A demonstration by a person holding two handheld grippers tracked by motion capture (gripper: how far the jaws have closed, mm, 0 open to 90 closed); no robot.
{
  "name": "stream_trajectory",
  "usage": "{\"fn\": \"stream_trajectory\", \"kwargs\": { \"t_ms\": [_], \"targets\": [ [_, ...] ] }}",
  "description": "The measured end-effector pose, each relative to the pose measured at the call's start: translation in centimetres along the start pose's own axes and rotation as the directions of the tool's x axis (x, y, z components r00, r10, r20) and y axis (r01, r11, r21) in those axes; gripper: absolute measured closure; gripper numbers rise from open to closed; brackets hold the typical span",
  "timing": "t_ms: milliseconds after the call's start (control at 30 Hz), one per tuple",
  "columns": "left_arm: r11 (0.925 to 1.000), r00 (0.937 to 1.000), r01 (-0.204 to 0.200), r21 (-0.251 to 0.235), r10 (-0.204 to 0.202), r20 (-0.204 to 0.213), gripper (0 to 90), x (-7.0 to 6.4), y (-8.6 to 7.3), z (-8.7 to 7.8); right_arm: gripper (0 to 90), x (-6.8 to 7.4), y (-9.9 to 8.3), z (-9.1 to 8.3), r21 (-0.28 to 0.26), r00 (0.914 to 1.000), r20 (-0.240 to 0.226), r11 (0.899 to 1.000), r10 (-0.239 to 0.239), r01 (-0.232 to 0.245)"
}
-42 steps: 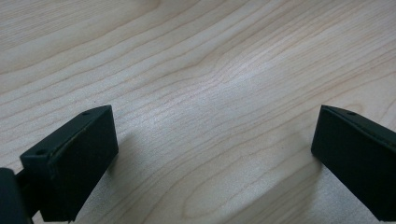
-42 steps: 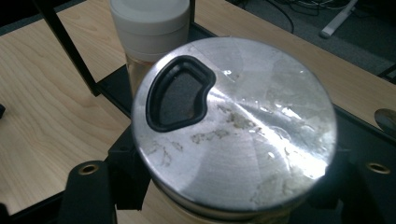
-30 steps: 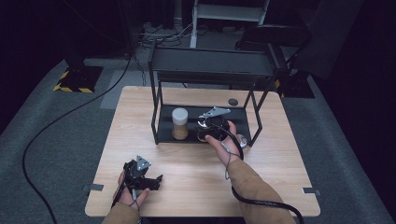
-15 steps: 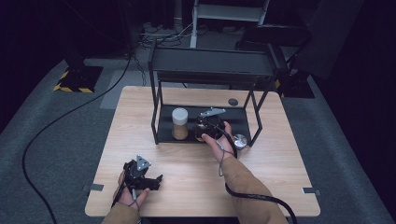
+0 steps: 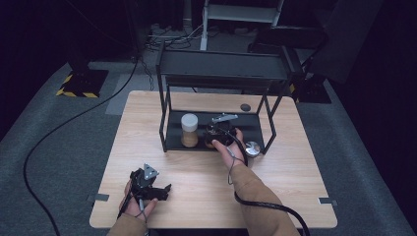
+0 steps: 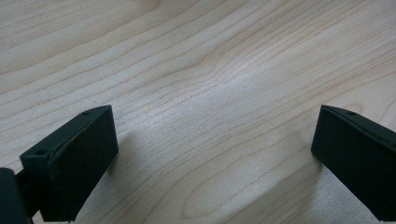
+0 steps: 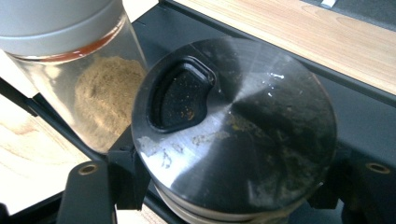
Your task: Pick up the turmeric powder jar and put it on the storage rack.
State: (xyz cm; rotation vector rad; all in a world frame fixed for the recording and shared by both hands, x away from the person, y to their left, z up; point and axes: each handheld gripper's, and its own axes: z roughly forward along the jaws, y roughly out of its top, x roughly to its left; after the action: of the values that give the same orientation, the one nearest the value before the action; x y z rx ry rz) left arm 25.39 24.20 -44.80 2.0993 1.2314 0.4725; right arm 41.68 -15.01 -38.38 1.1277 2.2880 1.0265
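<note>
A jar with a dark brushed-metal lid point(image 7: 233, 126) stands on the lower shelf of a black rack point(image 5: 172, 142). My right gripper point(image 7: 233, 186) is shut on it, one jaw pressed against each side below the lid. In the high view the right gripper point(image 5: 219, 133) sits at the shelf's front, beside a white-capped jar of brown powder point(image 5: 189, 130). That powder jar point(image 7: 93, 84) stands just left of the held one. My left gripper point(image 5: 147, 185) rests on the table's near left part. In its own view the left gripper point(image 6: 210, 154) is open over bare wood.
A round silver lid point(image 5: 253, 148) lies on the wooden table point(image 5: 295, 187) just right of the rack's front corner. A small dark disc point(image 5: 245, 107) lies behind the rack. The rack's top shelf point(image 5: 221, 66) overhangs the jars. A cable point(image 5: 265, 209) trails along the right forearm.
My right gripper has shifted a little to the left with the dark-lidded jar, closer to the powder jar. The left gripper has stayed in place.
</note>
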Motion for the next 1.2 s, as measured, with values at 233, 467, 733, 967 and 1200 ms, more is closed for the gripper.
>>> {"fn": "stream_trajectory", "kwargs": {
  "t_ms": [233,467,733,967,1200],
  "targets": [
    [1.0,1.0,0.0,0.0,0.0,0.0,0.4,0.0,0.0,0.0,31.7,-0.4,-0.2,0.3,0.0,0.9997,-0.004,1.0,0.024,-0.024],
    [1.0,1.0,-0.003,-0.001,0.003,0.001,0.4,0.0,0.0,0.0,15.5,-0.4,0.3,-0.2,0.001,0.9995,-0.003,1.0,0.031,-0.031],
    [1.0,1.0,-0.001,-0.002,0.001,0.001,0.4,0.0,0.0,0.1,10.1,0.1,0.5,-3.2,-0.053,0.9995,0.004,0.998,0.033,-0.032],
    [1.0,1.0,-0.001,-0.002,0.001,0.001,0.4,0.0,0.0,0.1,9.7,0.3,0.4,-5.7,-0.092,0.9995,0.013,0.995,0.027,-0.026],
    [1.0,1.0,-0.001,-0.002,0.001,0.001,0.4,0.0,0.0,0.1,9.6,0.4,0.0,-8.0,-0.115,0.9998,0.019,0.993,0.009,-0.006]
  ]
}}
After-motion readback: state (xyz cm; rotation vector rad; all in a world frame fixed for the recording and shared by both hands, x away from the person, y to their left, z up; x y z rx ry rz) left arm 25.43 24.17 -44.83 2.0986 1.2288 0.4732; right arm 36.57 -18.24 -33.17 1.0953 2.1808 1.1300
